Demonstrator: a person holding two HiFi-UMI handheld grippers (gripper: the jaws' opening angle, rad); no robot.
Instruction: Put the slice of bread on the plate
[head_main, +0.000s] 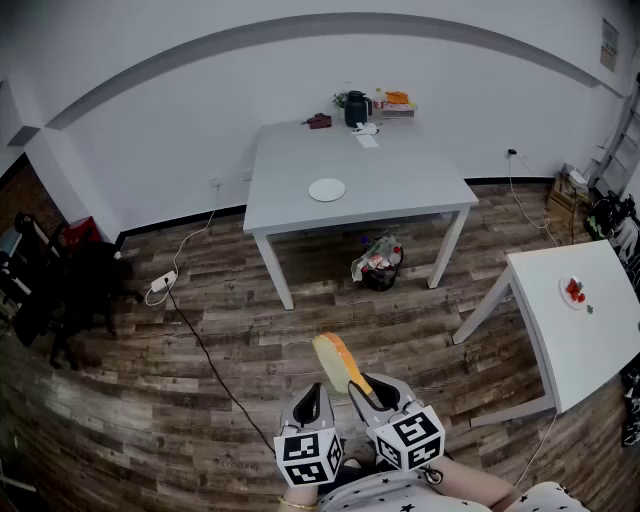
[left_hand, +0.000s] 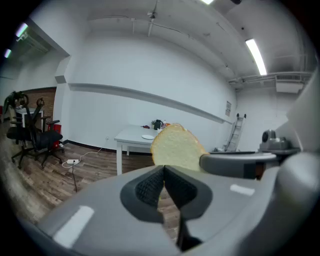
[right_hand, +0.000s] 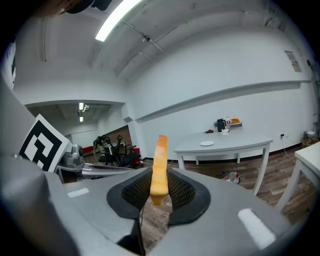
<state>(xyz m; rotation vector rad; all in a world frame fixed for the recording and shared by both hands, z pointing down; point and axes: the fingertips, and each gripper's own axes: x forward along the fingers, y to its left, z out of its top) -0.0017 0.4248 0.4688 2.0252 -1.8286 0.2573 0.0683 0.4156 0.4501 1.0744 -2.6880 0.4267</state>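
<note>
White rectangular tabletop (head_main: 400, 180): far across the wood-plank floor (head_main: 250, 340).
Right gripper (right_hand: 156, 187): fingers clamped on the bread.
Left gripper (left_hand: 163, 172): fingers together, nothing between.
Small round white plate (head_main: 327, 189): on tabletop.
Pale, orange-crusted slice of bread (right_hand: 160, 165): upright above floor, well apart from plate.

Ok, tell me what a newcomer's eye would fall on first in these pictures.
The slice of bread stands out first. It is held on edge in the right gripper, low in the middle of the head view above the wooden floor. Next comes the small white plate, alone near the middle of the table far ahead by the wall. The left gripper sits shut and empty just beside the right one.
</note>
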